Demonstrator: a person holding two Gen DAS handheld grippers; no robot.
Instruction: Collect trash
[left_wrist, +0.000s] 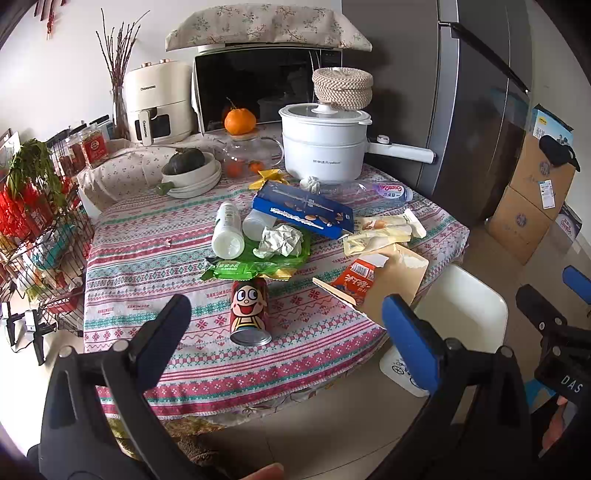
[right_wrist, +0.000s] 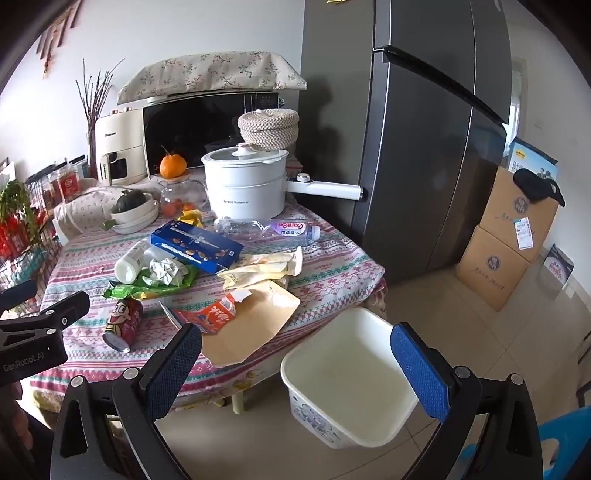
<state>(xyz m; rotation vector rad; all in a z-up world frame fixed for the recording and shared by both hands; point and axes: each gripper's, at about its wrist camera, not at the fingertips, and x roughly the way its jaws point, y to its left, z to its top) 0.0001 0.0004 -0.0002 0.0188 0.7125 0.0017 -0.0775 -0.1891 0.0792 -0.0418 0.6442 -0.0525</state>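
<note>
Trash lies on the patterned tablecloth (left_wrist: 155, 266): a red cartoon can (left_wrist: 249, 314) on its side, a green wrapper (left_wrist: 240, 271), crumpled paper (left_wrist: 280, 240), a white bottle (left_wrist: 227, 232), a blue box (left_wrist: 306, 212), a clear plastic bottle (left_wrist: 369, 192), yellow wrappers (left_wrist: 380, 232), a brown envelope (left_wrist: 391, 280) and a torn red carton (left_wrist: 354, 280). A white bin (right_wrist: 351, 373) stands on the floor beside the table. My left gripper (left_wrist: 288, 339) is open, just short of the can. My right gripper (right_wrist: 295, 365) is open above the bin.
A white electric pot (left_wrist: 325, 144), a microwave (left_wrist: 258, 88), an air fryer (left_wrist: 155, 103), stacked bowls (left_wrist: 192, 177) and an orange (left_wrist: 240, 120) stand at the back. A grey fridge (right_wrist: 424, 129) is at the right, cardboard boxes (right_wrist: 506, 240) beyond. A wire rack (left_wrist: 37, 229) is at the left.
</note>
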